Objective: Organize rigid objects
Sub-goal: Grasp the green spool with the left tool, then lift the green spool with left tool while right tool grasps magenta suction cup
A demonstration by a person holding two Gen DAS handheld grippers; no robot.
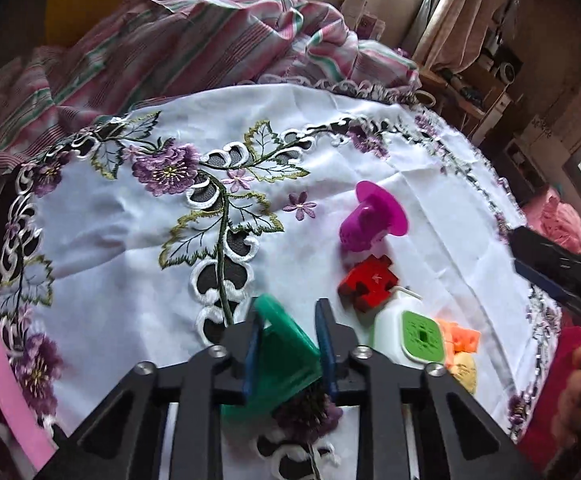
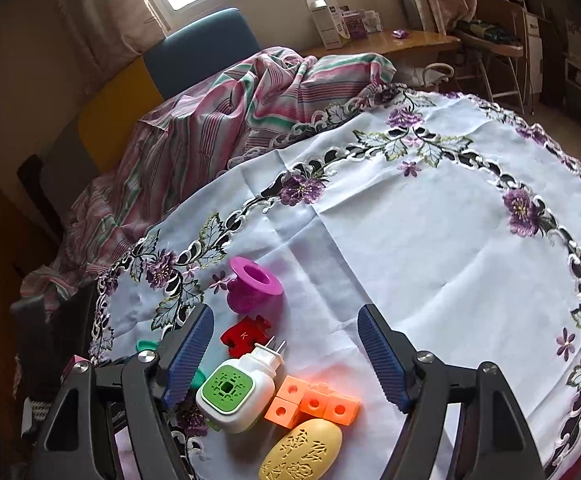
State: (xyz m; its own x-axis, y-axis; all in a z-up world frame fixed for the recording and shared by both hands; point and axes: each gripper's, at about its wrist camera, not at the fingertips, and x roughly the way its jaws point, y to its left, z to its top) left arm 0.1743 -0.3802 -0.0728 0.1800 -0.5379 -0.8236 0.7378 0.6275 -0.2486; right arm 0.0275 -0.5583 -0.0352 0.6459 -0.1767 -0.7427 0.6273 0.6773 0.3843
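Note:
My left gripper (image 1: pixel 288 344) is shut on a green plastic piece (image 1: pixel 286 356), held just above the embroidered white tablecloth (image 1: pixel 130 272). To its right lie a magenta cup-shaped piece (image 1: pixel 370 218), a red puzzle piece (image 1: pixel 368 280), a white plug-in device with a green face (image 1: pixel 410 336), orange cubes (image 1: pixel 460 338) and a yellow oval (image 1: pixel 464 370). My right gripper (image 2: pixel 286 352) is open and empty above the plug-in device (image 2: pixel 234 392), the red puzzle piece (image 2: pixel 244 334), the orange cubes (image 2: pixel 314 400) and the yellow oval (image 2: pixel 302 456). The magenta piece (image 2: pixel 250 286) lies beyond.
A striped pink and green cloth (image 1: pixel 178 52) is bunched at the far side of the table (image 2: pixel 250 92). A pink flat edge (image 1: pixel 6 384) stands at the lower left. A wooden desk with boxes (image 2: pixel 370 36) and shelves stand by the window.

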